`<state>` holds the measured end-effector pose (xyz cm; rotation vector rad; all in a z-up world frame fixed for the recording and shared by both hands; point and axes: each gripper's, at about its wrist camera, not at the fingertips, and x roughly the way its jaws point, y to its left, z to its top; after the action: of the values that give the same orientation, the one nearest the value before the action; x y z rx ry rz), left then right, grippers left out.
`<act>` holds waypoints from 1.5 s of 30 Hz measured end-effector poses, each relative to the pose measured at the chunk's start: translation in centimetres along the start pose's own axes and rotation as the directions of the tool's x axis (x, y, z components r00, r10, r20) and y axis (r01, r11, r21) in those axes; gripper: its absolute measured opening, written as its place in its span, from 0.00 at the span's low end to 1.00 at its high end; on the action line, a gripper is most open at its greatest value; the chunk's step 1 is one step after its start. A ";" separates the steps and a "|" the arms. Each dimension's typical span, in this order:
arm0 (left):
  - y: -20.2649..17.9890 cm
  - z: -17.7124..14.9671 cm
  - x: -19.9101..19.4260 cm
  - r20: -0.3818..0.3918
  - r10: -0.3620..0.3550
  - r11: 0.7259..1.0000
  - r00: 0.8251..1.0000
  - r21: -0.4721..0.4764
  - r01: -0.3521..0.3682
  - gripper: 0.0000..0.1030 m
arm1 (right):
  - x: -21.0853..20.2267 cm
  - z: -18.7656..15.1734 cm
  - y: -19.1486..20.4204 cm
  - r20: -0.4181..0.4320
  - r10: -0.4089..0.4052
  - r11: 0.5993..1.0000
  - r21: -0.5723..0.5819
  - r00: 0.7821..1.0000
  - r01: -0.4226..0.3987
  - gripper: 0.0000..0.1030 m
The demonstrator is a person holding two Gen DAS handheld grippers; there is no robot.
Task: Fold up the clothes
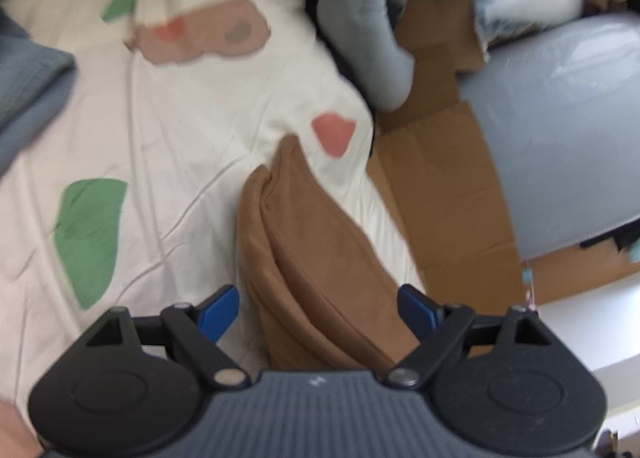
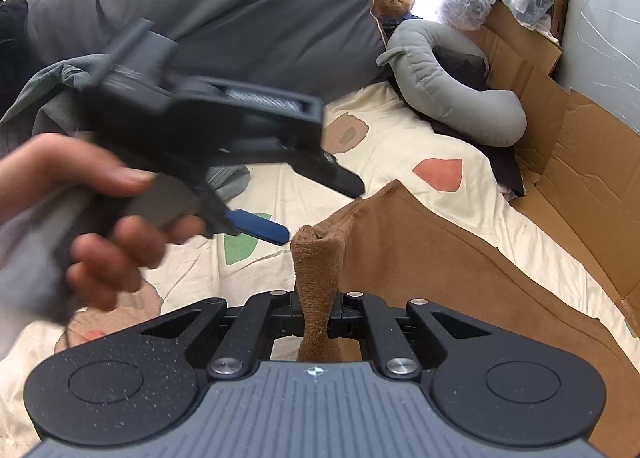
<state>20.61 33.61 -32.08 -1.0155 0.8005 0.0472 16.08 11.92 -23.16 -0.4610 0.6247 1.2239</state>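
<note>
Looking through the left wrist view, the left gripper (image 1: 318, 312) is seen spread wide, its blue fingertips (image 1: 218, 312) on either side of the brown garment (image 1: 316, 258) without pressing it, on the cream patterned bedsheet (image 1: 168, 145). In the right wrist view, the right gripper (image 2: 316, 324) is clamped tight on a bunched fold of the garment, which is draped across the bed beside flattened cardboard (image 2: 560, 161); a hand (image 2: 104, 234) is seen carrying the left gripper.

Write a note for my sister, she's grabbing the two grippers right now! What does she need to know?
Right gripper: shut on a bunched edge of the brown garment.
Left gripper: open, holding nothing, hovering over the brown garment's folds.
The garment lies on the patterned bedsheet, beside the cardboard.
Done: one edge gathered and gripped.
Left: probably take another edge with the left gripper, then fold and flatten it.
</note>
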 end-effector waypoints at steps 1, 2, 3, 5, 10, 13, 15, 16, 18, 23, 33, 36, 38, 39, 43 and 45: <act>0.2 0.4 0.5 -0.009 0.004 1.000 1.000 0.020 -0.004 0.85 | 0.0 0.0 0.0 -0.001 0.001 1.000 0.001 1.000 -0.001 0.05; 0.3 0.8 1.1 -0.019 0.005 0.999 1.000 0.039 -0.005 0.85 | 0.1 0.0 0.0 -0.001 0.001 1.000 0.002 1.000 -0.001 0.05; 0.6 1.2 1.6 -0.033 0.003 0.999 0.999 0.045 -0.001 0.85 | 0.1 0.0 0.0 -0.002 0.002 1.000 0.001 1.000 -0.002 0.05; 1.0 1.9 2.6 -0.058 0.003 0.999 0.998 0.040 0.000 0.85 | 0.0 -0.1 0.1 -0.002 0.005 1.000 0.000 1.000 -0.005 0.05; 1.6 3.1 4.3 -0.095 0.026 0.999 0.995 0.037 -0.023 0.83 | 0.0 -0.1 0.2 -0.005 0.011 1.000 0.005 1.000 -0.011 0.05; 2.0 3.6 5.0 -0.100 0.037 0.999 0.994 0.036 -0.033 0.77 | -0.1 -0.2 0.3 -0.005 0.011 1.000 0.000 1.000 -0.011 0.05; 2.4 4.0 5.5 -0.099 0.034 0.999 0.995 0.016 -0.033 0.69 | -0.1 -0.2 0.3 -0.008 0.011 1.000 -0.003 1.000 -0.011 0.05; 2.5 4.2 5.7 -0.095 0.028 1.000 0.995 0.007 -0.027 0.62 | -0.1 -0.2 0.3 -0.010 0.012 1.000 -0.004 1.000 -0.012 0.05; 2.7 4.7 6.0 -0.092 0.021 1.000 0.996 -0.007 -0.022 0.45 | -0.1 -0.2 0.4 -0.015 0.014 1.000 -0.015 1.000 -0.014 0.05; 2.6 5.7 6.6 -0.108 0.039 0.999 0.993 -0.021 -0.041 0.11 | -0.3 0.0 0.1 -0.026 0.018 0.999 -0.027 1.000 -0.019 0.05; -1.3 5.6 4.9 -0.050 0.014 1.000 0.999 0.013 -0.013 0.09 | -1.9 -0.2 -1.8 -0.005 0.042 0.999 0.031 0.999 -0.042 0.05; -3.5 5.2 4.4 -0.025 0.001 1.000 1.000 0.030 0.000 0.08 | -2.9 -0.3 -2.4 0.003 0.050 0.997 0.060 0.999 -0.051 0.04; -5.1 4.9 4.2 -0.016 -0.012 0.999 1.000 0.049 0.013 0.08 | -3.7 -0.5 -3.0 0.010 0.059 0.994 0.097 0.998 -0.060 0.04; -5.8 4.8 4.3 -0.012 -0.019 0.998 1.000 0.057 0.019 0.08 | -4.1 -0.7 -3.4 0.014 0.064 0.991 0.117 0.998 -0.065 0.04; -8.5 4.2 4.4 -0.002 -0.034 0.995 0.999 0.098 0.034 0.08 | -5.4 -1.4 -4.9 0.032 0.064 0.980 0.187 0.997 -0.069 0.04; -9.8 3.8 4.6 -0.001 -0.039 0.993 0.999 0.115 0.039 0.08 | -5.9 -1.7 -5.5 0.036 0.055 0.978 0.200 0.998 -0.061 0.04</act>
<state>29.95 29.69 -26.67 -0.9214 0.7733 -0.0312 19.82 4.99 -20.53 -0.2557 0.7317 1.2061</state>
